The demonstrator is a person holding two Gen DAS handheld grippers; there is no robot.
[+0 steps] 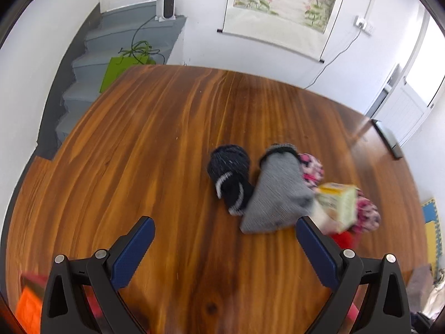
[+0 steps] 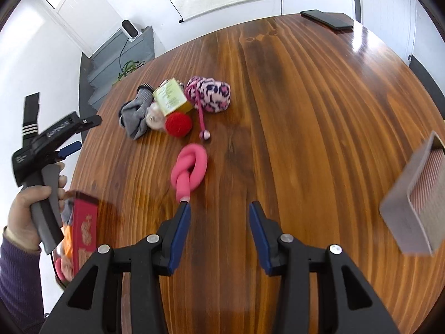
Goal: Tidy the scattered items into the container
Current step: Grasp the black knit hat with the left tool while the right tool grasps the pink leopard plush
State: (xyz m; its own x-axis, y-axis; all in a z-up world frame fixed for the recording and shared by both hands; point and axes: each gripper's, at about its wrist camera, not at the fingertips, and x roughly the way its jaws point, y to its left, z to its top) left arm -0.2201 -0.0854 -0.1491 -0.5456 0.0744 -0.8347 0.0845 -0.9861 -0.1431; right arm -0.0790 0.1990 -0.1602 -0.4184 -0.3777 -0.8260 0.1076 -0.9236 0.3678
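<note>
A pile lies on the wooden table point(image 2: 306, 111): a grey sock point(image 1: 275, 197) point(image 2: 136, 114), a dark navy sock point(image 1: 230, 175), a pink leopard pouch point(image 2: 211, 94) point(image 1: 311, 168), a small green-yellow box point(image 2: 169, 98) point(image 1: 338, 203) and a red ball point(image 2: 178, 124). A knotted pink tube point(image 2: 190, 167) lies nearer, just ahead of my right gripper point(image 2: 218, 211), which is open and empty. My left gripper point(image 1: 225, 224) is open and empty, just short of the socks; it also shows at the left of the right wrist view point(image 2: 71, 139). A red-orange container point(image 2: 80, 228) point(image 1: 27, 303) sits at the table's near left edge.
A grey box point(image 2: 411, 203) with a striped inside sits at the right edge. A black phone point(image 2: 326, 19) lies at the far right corner. Grey stairs point(image 1: 91, 83) with a green bag point(image 1: 116, 69) stand beyond the table's far left.
</note>
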